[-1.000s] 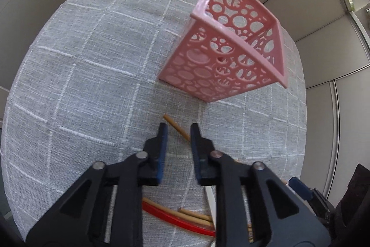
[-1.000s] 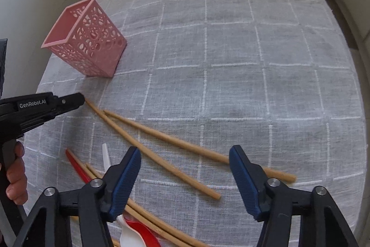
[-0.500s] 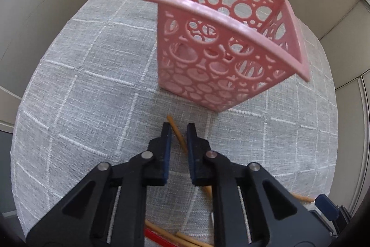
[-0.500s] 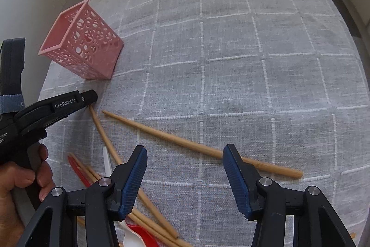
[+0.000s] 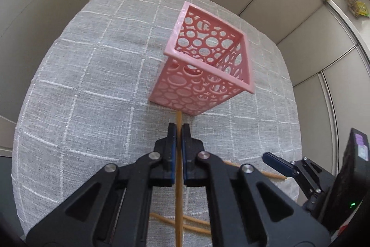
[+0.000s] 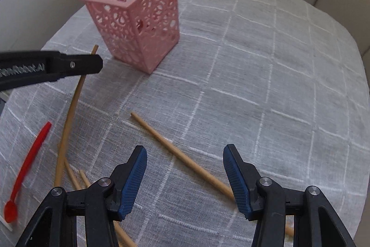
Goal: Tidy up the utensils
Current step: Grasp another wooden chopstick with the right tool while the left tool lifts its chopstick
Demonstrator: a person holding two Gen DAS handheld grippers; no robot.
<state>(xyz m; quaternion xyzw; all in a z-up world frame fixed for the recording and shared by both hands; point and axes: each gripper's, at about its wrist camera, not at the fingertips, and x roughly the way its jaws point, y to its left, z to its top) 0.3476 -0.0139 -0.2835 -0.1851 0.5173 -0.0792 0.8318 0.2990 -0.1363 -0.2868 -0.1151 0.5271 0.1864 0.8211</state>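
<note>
- While the left claw (image 5: 177, 131) was clamped on a wooden chopstick (image 5: 178, 189), the stick ran straight between its blue pads, with its tip poking out just past them toward the base of the pink basket (image 5: 203, 75).
- In the right wrist view, the same chopstick (image 6: 69, 117) slanted up off the surface (image 6: 266, 61): its lower end sat among the other sticks, and its top end showed just above the black finger of the left claw (image 6: 92, 64), near the basket (image 6: 136, 22).
- The right claw (image 6: 185, 175) stood wide open and gripped nothing; it hovered over a second chopstick (image 6: 175, 152) lying flat on the cloth, which passed diagonally through the gap between its fingers.
- The basket was a square, upright holder of glossy pink plastic, its walls pierced with round cut-outs of mixed sizes and its rim a flat lip.
- The chopsticks were thin, round, pale-tan wooden rods; more of them (image 6: 74, 175) lay crossed near the right claw's left finger.
- A red plastic spoon (image 6: 27, 168) with a small round bowl lay flat, left of the sticks and apart from both claws.
- The surface was covered in grey woven cloth with a white stitched grid.
</note>
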